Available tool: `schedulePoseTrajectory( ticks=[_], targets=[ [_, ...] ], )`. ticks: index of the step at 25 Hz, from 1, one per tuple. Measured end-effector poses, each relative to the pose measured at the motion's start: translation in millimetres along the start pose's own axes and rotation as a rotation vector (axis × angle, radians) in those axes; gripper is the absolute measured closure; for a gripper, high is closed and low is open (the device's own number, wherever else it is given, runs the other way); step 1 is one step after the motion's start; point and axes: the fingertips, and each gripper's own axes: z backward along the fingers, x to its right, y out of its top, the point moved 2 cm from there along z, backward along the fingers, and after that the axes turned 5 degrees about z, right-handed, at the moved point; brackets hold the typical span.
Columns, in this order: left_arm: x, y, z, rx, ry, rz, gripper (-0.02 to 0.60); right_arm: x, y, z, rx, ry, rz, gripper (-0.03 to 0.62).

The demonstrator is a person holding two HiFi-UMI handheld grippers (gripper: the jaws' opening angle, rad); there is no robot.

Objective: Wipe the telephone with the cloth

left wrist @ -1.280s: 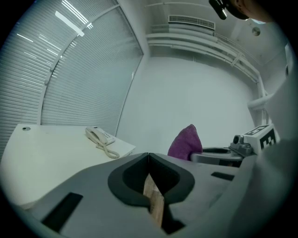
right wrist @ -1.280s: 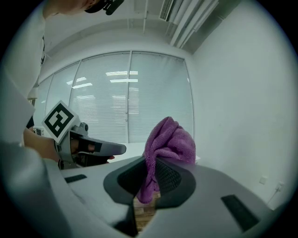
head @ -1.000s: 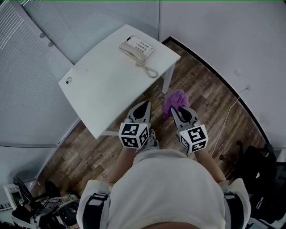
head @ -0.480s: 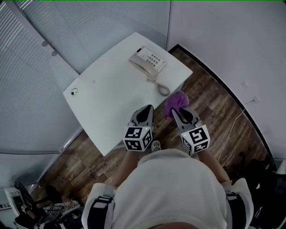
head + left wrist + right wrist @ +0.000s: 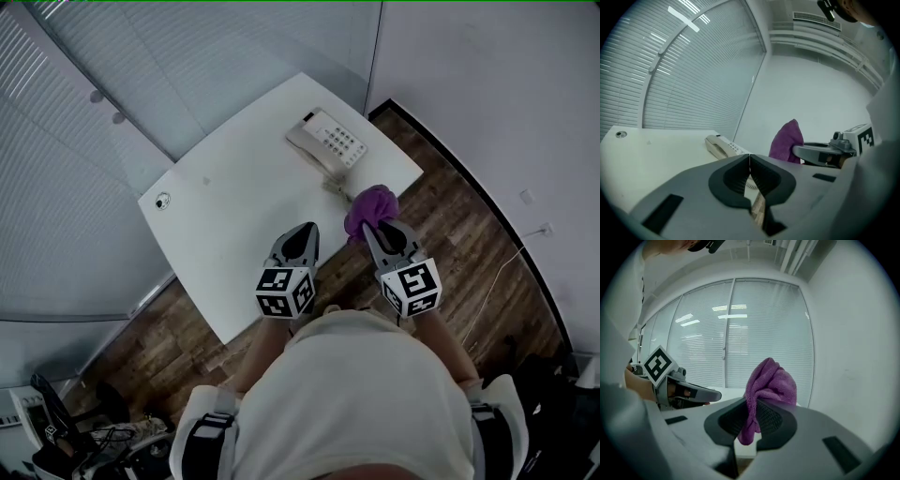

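Approach step: right tool (image 5: 377, 226) grasps crumpled purple cloth (image 5: 370, 206), left tool (image 5: 306, 229) clenched empty; next, bring cloth onto cream telephone (image 5: 327, 144).

A white desk (image 5: 234, 216) stands on the wood-plank floor (image 5: 450, 234). On it, a beige telephone (image 5: 328, 142) lies just beyond the right hand-held gripper (image 5: 373, 228). A small round fitting (image 5: 163, 201) sits well apart, left of the left hand-held gripper (image 5: 305, 229).
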Motion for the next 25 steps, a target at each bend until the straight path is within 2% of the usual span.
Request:
schedulePoseTrajectory(
  ticks=[9, 14, 25],
  targets=[
    [-30, 6, -22, 0.003, 0.086, 0.077, 0.560, 27, 3, -36, 0.002, 0.053, 0.000, 0.548],
    [-43, 20, -48, 0.035, 0.145, 0.120, 0.560, 53, 13, -71, 0.013, 0.124, 0.040, 0.549],
    [-58, 54, -87, 0.094, 0.281, 0.150, 0.560, 107, 44, -149, 0.045, 0.262, 0.128, 0.549]
  ],
)
